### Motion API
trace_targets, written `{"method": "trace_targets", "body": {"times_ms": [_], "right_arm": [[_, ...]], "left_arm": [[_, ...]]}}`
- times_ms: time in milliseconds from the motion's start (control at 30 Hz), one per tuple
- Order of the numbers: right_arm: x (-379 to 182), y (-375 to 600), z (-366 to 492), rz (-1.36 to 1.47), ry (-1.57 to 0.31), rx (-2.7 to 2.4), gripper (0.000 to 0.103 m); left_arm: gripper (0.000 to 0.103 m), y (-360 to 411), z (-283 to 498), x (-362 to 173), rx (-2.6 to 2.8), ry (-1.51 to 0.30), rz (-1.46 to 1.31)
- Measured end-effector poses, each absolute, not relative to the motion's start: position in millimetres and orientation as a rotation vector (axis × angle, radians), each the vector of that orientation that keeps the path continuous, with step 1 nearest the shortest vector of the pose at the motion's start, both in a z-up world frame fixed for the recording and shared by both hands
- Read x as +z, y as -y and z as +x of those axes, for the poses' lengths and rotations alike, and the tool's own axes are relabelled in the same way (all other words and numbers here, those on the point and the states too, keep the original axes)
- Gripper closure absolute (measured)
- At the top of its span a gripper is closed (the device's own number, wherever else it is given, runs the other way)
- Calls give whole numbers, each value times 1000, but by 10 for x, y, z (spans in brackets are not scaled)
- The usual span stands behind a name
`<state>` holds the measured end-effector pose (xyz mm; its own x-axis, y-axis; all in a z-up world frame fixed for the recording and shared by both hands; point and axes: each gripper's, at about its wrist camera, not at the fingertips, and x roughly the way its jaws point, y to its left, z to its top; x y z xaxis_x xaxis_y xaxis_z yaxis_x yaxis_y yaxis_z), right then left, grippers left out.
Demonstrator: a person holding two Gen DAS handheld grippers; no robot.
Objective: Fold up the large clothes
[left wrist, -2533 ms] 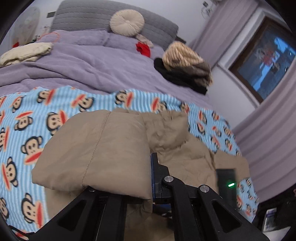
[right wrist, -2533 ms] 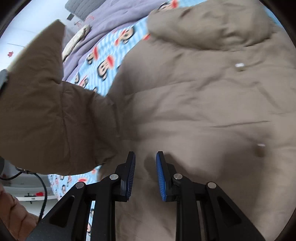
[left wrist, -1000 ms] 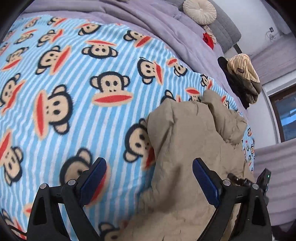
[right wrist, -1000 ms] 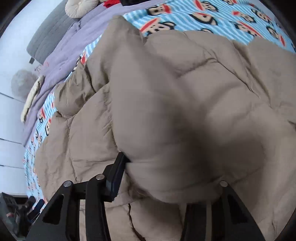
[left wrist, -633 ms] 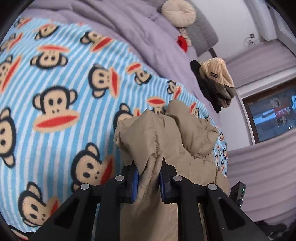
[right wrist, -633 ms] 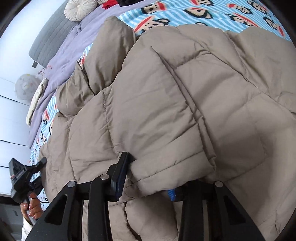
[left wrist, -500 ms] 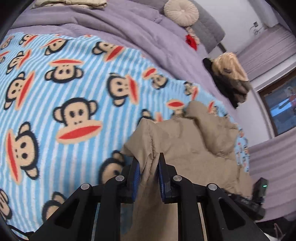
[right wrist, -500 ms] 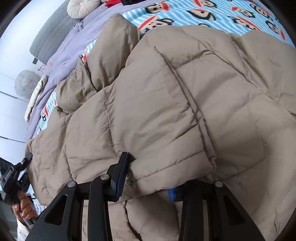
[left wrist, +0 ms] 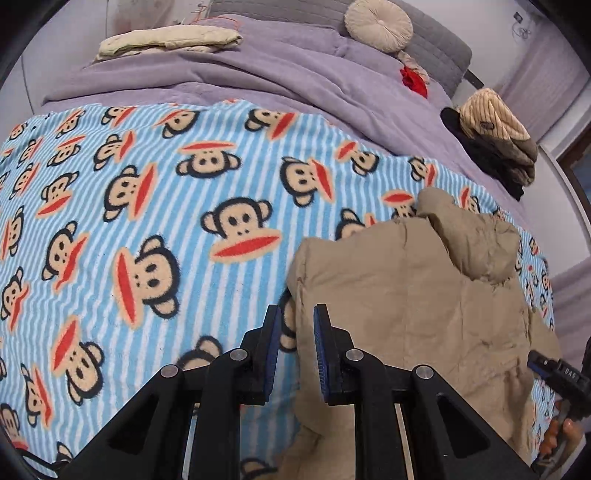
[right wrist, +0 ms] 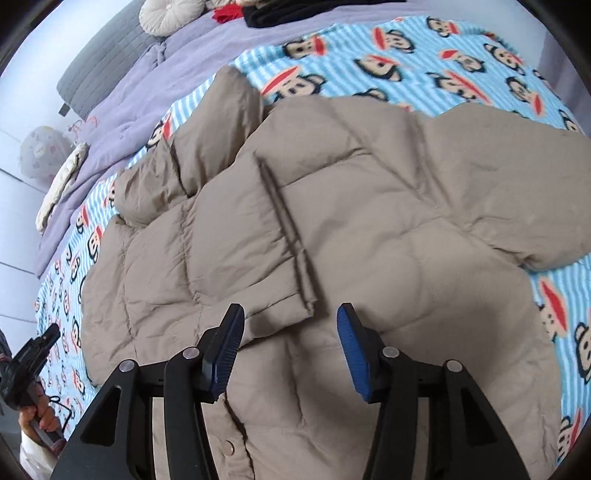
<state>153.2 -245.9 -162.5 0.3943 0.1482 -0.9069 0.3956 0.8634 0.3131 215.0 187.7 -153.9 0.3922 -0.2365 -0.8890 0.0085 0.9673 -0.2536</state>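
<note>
A tan puffer jacket [right wrist: 332, 229] lies spread on a blue striped monkey-print blanket [left wrist: 147, 221], with one sleeve folded across its front. In the left wrist view the jacket [left wrist: 406, 295] lies at the right, its edge just beyond my left gripper [left wrist: 295, 343]. That gripper's jaws stand a narrow gap apart with nothing between them. My right gripper [right wrist: 288, 339] is open wide and empty, just above the jacket's front near the folded sleeve's cuff [right wrist: 295, 295].
A purple duvet [left wrist: 258, 74] covers the far half of the bed, with a round cream cushion [left wrist: 378, 24], a folded cream cloth [left wrist: 166, 40] and a pile of dark and striped clothes [left wrist: 491, 140]. The blanket [right wrist: 443, 55] shows around the jacket.
My left gripper has let go of the jacket edge and drawn back a little. My right gripper has released the sleeve, opened wide and pulled back; the sleeve now lies flat across the jacket.
</note>
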Motion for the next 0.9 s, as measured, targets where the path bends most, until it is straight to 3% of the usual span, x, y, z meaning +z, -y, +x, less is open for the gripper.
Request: {"method": "trace_targets", "body": {"times_ms": [67, 267, 567, 667, 700, 733, 800, 900], "right_arm": [[-1565, 2390, 1618, 508, -1150, -118, 68], [-1995, 2203, 1841, 389, -1297, -90, 69], [-1888, 2616, 1401, 544, -1292, -56, 68], [-1804, 2696, 1213, 574, -1288, -44, 57], [-1791, 2719, 1142, 589, -1288, -41, 52], [-1783, 2747, 1081, 603, -1289, -38, 51], [-1776, 2844, 924, 624, -1290, -41, 51], [-1769, 2952, 779, 659, -1287, -52, 47]], "left_arm": [[83, -1678, 2096, -1715, -155, -1211, -178], [83, -1302, 1900, -2100, -80, -1270, -18], [83, -1052, 1616, -1546, -92, -1235, 35], [83, -820, 1453, -1381, -117, -1218, 37], [78, -723, 1402, -1342, -126, -1219, 44], [46, -630, 1353, -1309, -133, -1219, 50], [4, -457, 1247, -1219, -138, -1184, 58], [3, -146, 1106, -1112, -175, -1139, 120]]}}
